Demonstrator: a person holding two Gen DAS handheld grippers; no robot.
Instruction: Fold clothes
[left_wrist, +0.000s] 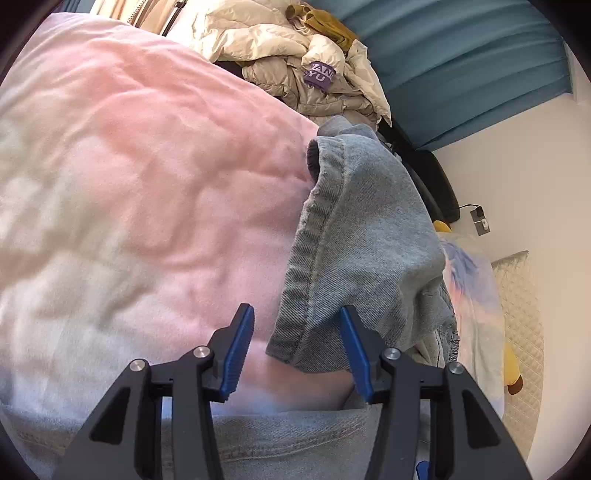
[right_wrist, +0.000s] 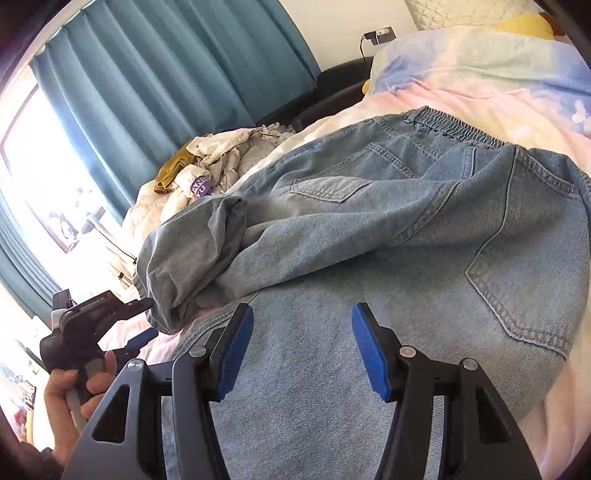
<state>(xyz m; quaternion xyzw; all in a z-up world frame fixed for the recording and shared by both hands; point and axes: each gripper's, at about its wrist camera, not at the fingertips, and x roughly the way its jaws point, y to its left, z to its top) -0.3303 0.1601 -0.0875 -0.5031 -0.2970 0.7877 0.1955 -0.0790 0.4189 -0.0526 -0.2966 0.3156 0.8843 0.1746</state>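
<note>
Light blue jeans (right_wrist: 388, 229) lie on the pink bed cover (left_wrist: 129, 166), back pockets up, elastic waistband (right_wrist: 454, 125) at the far side. One leg end is folded back over the pants; its hem (left_wrist: 332, 236) shows in the left wrist view. My left gripper (left_wrist: 297, 343) is open, its jaws either side of the hem's corner, not closed on it. It also shows in the right wrist view (right_wrist: 144, 319), held by a hand. My right gripper (right_wrist: 303, 343) is open and empty over the lower denim.
A pile of cream jackets (left_wrist: 295, 55) with a mustard garment (left_wrist: 328, 22) lies at the bed's far end. Teal curtains (right_wrist: 166, 74) hang behind. A pastel duvet (right_wrist: 480, 66), a yellow plush (left_wrist: 511, 369) and a wall socket (left_wrist: 480, 221) are near the headboard.
</note>
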